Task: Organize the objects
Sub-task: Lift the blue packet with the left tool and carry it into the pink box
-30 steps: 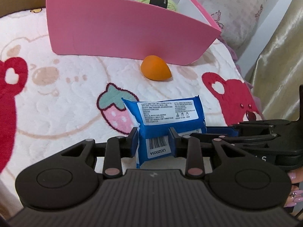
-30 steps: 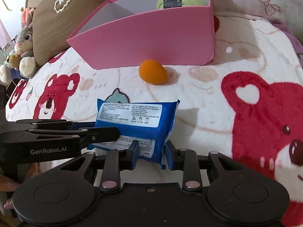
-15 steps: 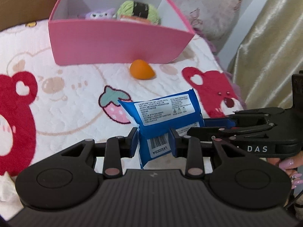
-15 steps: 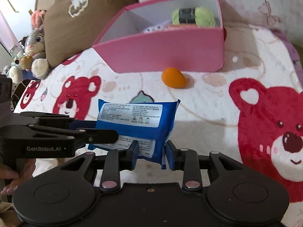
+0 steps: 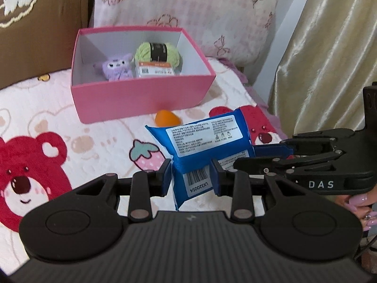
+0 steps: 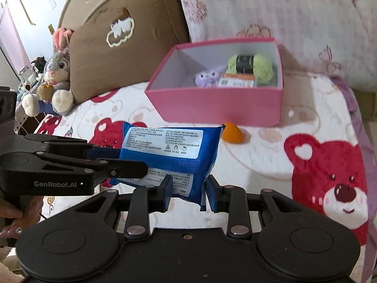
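Observation:
A blue packet [image 5: 202,139] with a white printed label hangs in the air above the bed, gripped from both ends. My left gripper [image 5: 190,176] is shut on its barcode end, and my right gripper [image 6: 187,187] is shut on the opposite end of the blue packet [image 6: 169,148]. Each gripper shows from the side in the other's view. Behind stands an open pink box [image 5: 141,96] holding a purple plush toy [image 5: 116,69], a green yarn ball [image 5: 156,53] and a small orange-labelled pack [image 5: 155,70]. An orange egg-shaped sponge [image 5: 166,118] lies on the blanket in front of the pink box [image 6: 223,106].
The bed is covered by a white blanket [image 5: 70,127] with red bears and strawberries. A brown cushion [image 6: 122,42] and a pink floral pillow [image 5: 183,7] stand behind the box. A grey bunny plush [image 6: 55,70] sits at the left, a gold curtain [image 5: 329,47] hangs at the right.
Both grippers have risen together with the blue packet held between them. The view now looks down into the pink box, and the toys inside have come into sight.

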`<action>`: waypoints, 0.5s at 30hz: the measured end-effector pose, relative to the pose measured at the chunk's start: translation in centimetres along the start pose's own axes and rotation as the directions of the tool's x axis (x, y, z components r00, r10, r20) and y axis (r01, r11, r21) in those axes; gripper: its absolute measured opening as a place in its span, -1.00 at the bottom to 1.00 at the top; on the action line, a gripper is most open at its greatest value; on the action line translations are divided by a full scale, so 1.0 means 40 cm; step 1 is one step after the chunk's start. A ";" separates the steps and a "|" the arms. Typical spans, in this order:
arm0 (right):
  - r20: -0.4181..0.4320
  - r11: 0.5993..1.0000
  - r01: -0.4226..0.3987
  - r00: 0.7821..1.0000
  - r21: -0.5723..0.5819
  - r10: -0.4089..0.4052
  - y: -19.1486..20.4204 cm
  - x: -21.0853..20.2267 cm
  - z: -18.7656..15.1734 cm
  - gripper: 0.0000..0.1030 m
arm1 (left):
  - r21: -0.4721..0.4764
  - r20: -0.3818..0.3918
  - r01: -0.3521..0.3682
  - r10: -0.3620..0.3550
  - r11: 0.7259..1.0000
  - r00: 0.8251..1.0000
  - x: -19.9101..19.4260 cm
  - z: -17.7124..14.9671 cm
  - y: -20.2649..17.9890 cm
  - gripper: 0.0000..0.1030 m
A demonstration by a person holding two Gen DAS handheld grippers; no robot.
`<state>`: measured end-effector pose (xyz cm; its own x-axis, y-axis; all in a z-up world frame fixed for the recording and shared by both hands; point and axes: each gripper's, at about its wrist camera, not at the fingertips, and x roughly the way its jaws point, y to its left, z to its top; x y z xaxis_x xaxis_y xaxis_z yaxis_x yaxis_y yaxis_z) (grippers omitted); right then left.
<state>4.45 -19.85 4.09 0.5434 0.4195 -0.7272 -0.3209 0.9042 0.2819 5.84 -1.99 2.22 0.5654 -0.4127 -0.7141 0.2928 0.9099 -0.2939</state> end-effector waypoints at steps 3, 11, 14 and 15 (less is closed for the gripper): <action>0.028 1.000 0.009 1.000 -0.011 -0.009 0.020 -0.015 0.024 -0.29 | 0.023 0.018 -0.015 0.015 1.000 1.000 -0.026 0.030 -0.008 -0.39; 0.094 0.999 0.019 0.995 -0.048 -0.014 0.051 -0.036 0.106 -0.29 | -0.007 0.067 -0.023 0.024 1.000 0.997 -0.075 0.128 0.012 -0.34; 0.110 0.998 0.027 0.994 -0.055 -0.021 0.055 -0.031 0.134 -0.29 | 0.003 0.083 -0.042 0.041 0.999 0.996 -0.076 0.158 0.014 -0.34; 0.114 0.998 0.029 0.993 -0.057 -0.022 0.055 -0.028 0.146 -0.29 | 0.008 0.087 -0.050 0.049 0.999 0.995 -0.075 0.169 0.014 -0.34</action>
<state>7.66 -17.88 9.17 0.6355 0.4060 -0.6567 -0.3487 0.9098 0.2250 9.51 -0.53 8.51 0.6442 -0.3696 -0.6696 0.2706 0.9290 -0.2525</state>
